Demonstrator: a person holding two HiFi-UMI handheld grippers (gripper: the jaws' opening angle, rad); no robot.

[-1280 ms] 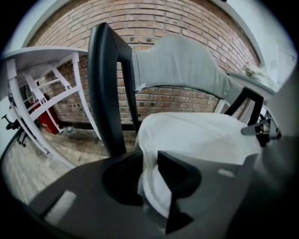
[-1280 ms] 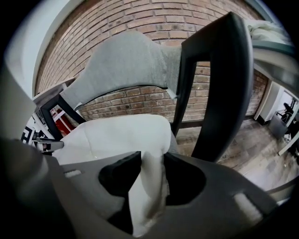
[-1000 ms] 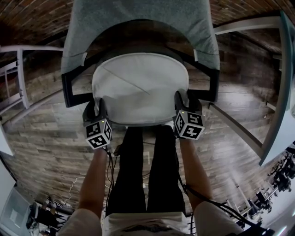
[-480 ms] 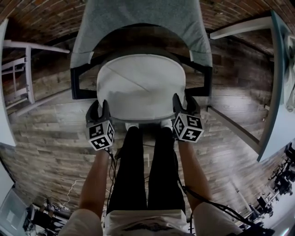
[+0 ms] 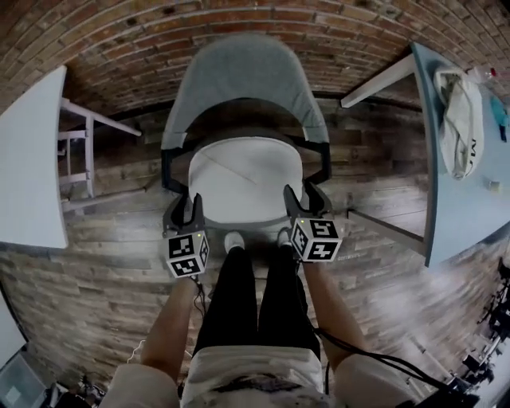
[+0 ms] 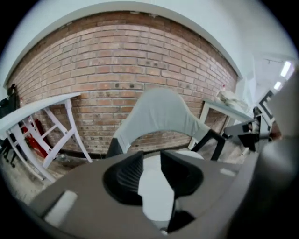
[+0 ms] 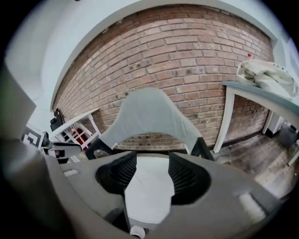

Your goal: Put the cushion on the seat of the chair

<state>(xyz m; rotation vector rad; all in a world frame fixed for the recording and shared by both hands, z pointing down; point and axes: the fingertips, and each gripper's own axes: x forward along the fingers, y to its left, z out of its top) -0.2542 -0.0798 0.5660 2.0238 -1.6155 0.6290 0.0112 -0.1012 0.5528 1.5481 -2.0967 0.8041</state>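
The white round cushion (image 5: pixel 243 179) lies flat on the seat of the chair (image 5: pixel 243 80), which has a grey curved back and black arms. My left gripper (image 5: pixel 183 209) is at the cushion's front left corner. My right gripper (image 5: pixel 305 196) is at its front right corner. Both are open, with nothing held between their fingers. In the left gripper view the left gripper (image 6: pixel 152 158) frames the cushion (image 6: pixel 156 191) and the grey back (image 6: pixel 159 116). The right gripper (image 7: pixel 153 161) likewise looks over the cushion (image 7: pixel 148 186) toward the back (image 7: pixel 145 116).
A white table (image 5: pixel 32 159) and a white folding frame (image 5: pixel 76 143) stand at the left. A blue-grey table (image 5: pixel 454 191) at the right carries a cloth bag (image 5: pixel 462 107). A brick wall (image 5: pixel 239 24) is behind the chair. The person's legs and shoes stand just before the seat.
The head view has pulled back and now takes in more of the room. Both grippers have drawn back from over the cushion's front corners to its edge. The cushion stays on the seat.
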